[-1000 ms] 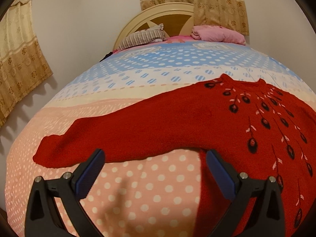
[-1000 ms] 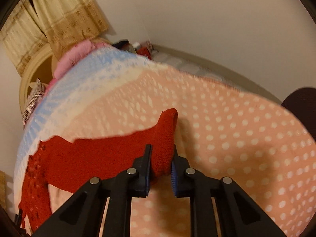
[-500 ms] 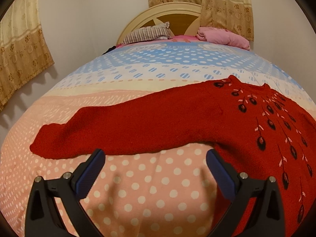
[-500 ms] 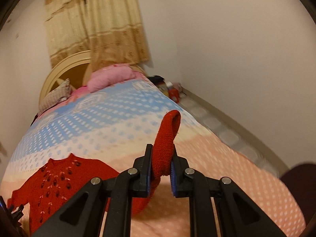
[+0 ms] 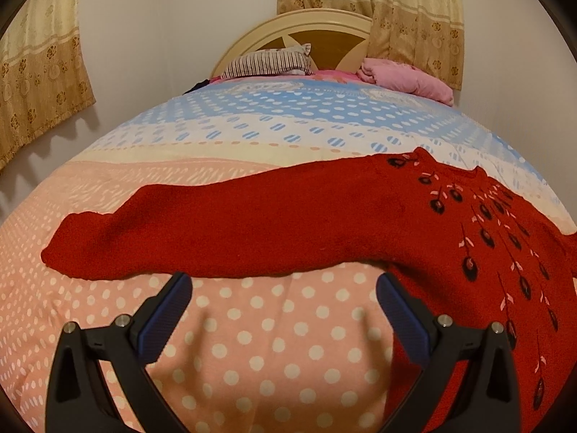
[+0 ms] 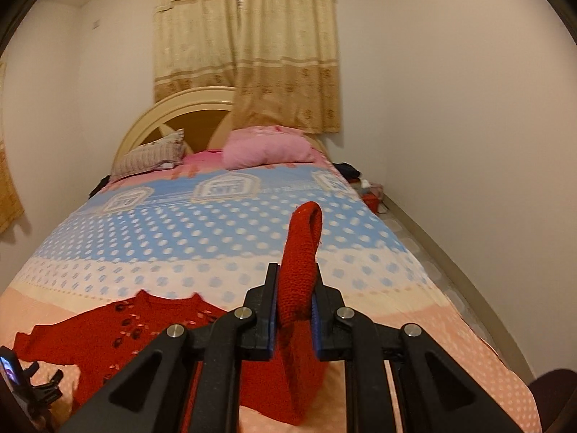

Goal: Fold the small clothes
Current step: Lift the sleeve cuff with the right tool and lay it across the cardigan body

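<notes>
A red knitted sweater [image 5: 450, 245] with dark leaf motifs lies on the spotted bedspread [image 5: 252, 342]. Its left sleeve [image 5: 202, 231] stretches flat to the left in the left wrist view. My left gripper [image 5: 283, 310] is open and empty, just in front of that sleeve, a little above the bed. My right gripper [image 6: 295, 306] is shut on the other sleeve's cuff [image 6: 303, 245] and holds it lifted, the cuff standing up between the fingers. The sweater's body [image 6: 119, 328] lies to the lower left in the right wrist view.
A striped pillow [image 5: 270, 63] and a pink pillow [image 5: 404, 77] lie at the headboard [image 5: 324, 32]. Walls and curtains [image 6: 249, 50] close in behind. Floor and clutter [image 6: 368, 191] run along the bed's right side. A phone on a stand [image 6: 14, 371] sits at lower left.
My right gripper has lifted the sleeve cuff and swung it up and towards the sweater's body. My left gripper has drifted slightly, still open before the left sleeve.
</notes>
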Motion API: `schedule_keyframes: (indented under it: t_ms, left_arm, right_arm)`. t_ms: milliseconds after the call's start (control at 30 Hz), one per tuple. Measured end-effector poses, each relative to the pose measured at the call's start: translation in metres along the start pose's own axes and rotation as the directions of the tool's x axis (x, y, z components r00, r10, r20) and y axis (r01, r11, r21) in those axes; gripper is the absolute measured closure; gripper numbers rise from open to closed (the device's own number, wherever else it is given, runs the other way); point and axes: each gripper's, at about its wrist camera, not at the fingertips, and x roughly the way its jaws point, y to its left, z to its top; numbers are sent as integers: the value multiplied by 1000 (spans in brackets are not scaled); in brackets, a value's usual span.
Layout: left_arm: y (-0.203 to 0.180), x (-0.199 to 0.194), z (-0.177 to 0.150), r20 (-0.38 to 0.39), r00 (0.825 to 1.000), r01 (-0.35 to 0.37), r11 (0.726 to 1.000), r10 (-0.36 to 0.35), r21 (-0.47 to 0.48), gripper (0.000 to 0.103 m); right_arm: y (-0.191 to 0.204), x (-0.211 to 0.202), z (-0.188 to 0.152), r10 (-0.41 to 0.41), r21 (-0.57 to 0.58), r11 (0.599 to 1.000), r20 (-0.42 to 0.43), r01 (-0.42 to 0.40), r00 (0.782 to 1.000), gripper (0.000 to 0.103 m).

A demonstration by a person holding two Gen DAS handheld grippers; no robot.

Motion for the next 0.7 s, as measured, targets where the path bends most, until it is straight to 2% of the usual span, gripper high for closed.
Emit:
schedule_keyframes:
  t_ms: [167, 367, 700]
  left_arm:
    - [1, -2, -1, 12, 1000, 9, 1000, -9, -5, 0]
    - [11, 0, -1, 3, 999, 42, 998, -42, -55, 0]
    - [9, -1, -2, 7, 998, 55, 997, -55, -56, 0]
  right_arm:
    - [54, 6, 8, 56, -59, 997, 3, -56, 998, 89]
    - [116, 20, 6, 124, -128, 984, -13, -124, 992, 89]
    - [224, 68, -37, 243, -183, 948, -111, -260, 964, 89]
